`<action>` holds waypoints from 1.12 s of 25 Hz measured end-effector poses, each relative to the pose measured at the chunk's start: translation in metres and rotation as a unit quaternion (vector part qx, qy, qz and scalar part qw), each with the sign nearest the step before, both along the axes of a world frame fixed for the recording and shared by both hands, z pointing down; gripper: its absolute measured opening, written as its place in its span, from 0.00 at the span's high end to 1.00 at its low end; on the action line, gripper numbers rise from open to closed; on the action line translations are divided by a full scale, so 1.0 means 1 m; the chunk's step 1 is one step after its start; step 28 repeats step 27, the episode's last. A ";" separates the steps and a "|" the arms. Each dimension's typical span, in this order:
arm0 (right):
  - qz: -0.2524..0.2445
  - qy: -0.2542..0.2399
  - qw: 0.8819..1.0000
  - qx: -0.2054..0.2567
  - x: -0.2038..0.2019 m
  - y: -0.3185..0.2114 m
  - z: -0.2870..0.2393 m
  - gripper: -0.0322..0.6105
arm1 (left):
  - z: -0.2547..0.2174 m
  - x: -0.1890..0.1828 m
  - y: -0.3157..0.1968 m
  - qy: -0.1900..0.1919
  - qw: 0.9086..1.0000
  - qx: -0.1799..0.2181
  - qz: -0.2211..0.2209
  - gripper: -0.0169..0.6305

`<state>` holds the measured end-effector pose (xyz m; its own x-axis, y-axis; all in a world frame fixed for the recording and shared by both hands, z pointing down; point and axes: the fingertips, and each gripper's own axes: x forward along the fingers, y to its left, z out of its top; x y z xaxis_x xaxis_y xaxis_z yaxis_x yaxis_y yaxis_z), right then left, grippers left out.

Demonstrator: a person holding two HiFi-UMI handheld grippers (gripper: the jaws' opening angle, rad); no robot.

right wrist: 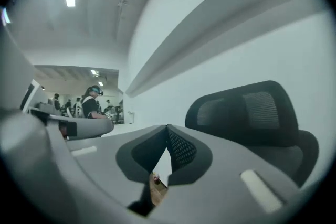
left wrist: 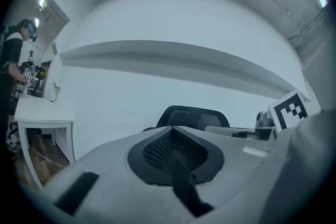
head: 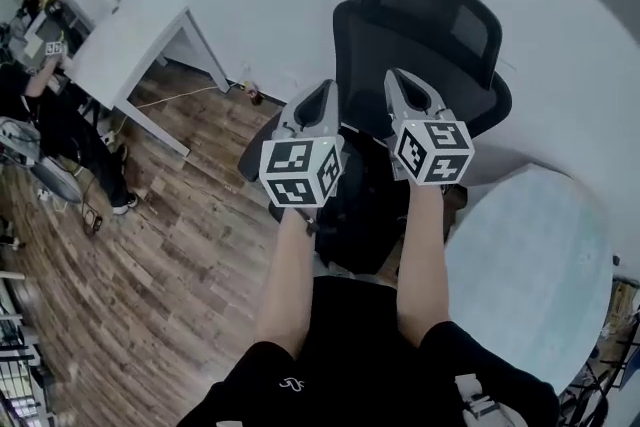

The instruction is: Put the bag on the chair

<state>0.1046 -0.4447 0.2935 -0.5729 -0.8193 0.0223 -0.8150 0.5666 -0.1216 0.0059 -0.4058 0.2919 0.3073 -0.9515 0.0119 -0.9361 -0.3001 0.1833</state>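
Observation:
A black office chair point(head: 430, 35) with a mesh back stands against the white wall; it also shows as the chair point(left wrist: 193, 117) and the chair point(right wrist: 252, 113). My left gripper point(head: 322, 93) and right gripper point(head: 398, 80) are held side by side over its seat, both pointing at the backrest. In both gripper views the jaws are shut tip to tip with nothing between them, at the left gripper point(left wrist: 170, 129) and the right gripper point(right wrist: 167, 128). A black mass point(head: 355, 210) lies under my forearms; I cannot tell whether it is the bag or the chair's seat.
A white desk point(head: 130, 50) stands at the left over the wood floor point(head: 170, 245), with a cable along the wall. A person point(head: 60, 120) is by the desk. A round pale table point(head: 535, 265) sits close at my right.

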 end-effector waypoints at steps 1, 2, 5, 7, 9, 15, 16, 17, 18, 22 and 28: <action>0.017 -0.003 1.000 -0.008 0.008 0.002 0.001 0.93 | -0.002 0.003 0.000 -0.007 1.000 0.003 -0.007 0.98; 0.028 -0.006 0.999 -0.014 0.016 0.005 0.002 0.93 | -0.005 0.006 0.001 -0.017 1.000 0.006 -0.013 0.98; 0.038 0.000 0.999 -0.023 0.033 0.013 0.008 0.93 | -0.011 0.011 0.000 -0.051 0.998 0.017 -0.028 0.98; 0.043 0.009 0.999 -0.019 0.042 0.017 0.010 0.93 | -0.011 0.012 0.000 -0.061 0.997 0.020 -0.035 0.98; 0.049 0.015 0.999 -0.014 0.050 0.021 0.010 0.93 | -0.010 0.016 0.000 -0.064 0.997 0.018 -0.037 0.98; 0.060 0.026 0.998 -0.002 0.061 0.025 0.003 0.93 | -0.010 0.025 0.003 -0.072 0.997 0.014 -0.023 0.98; 0.059 0.027 0.998 0.000 0.062 0.026 0.003 0.93 | -0.009 0.028 0.004 -0.073 0.997 0.014 -0.021 0.98; 0.058 0.029 0.998 0.002 0.062 0.025 0.002 0.93 | -0.009 0.031 0.004 -0.075 0.997 0.015 -0.018 0.98; 0.057 0.031 0.998 0.004 0.063 0.024 0.000 0.93 | -0.010 0.034 0.003 -0.076 0.997 0.014 -0.016 0.98; 0.051 0.041 0.998 0.005 0.061 0.018 0.000 0.93 | -0.008 0.039 0.001 -0.081 0.997 0.011 -0.014 0.98; 0.054 0.047 0.997 0.004 0.064 0.038 -0.001 0.93 | -0.007 0.039 0.024 -0.084 0.996 0.008 -0.017 0.98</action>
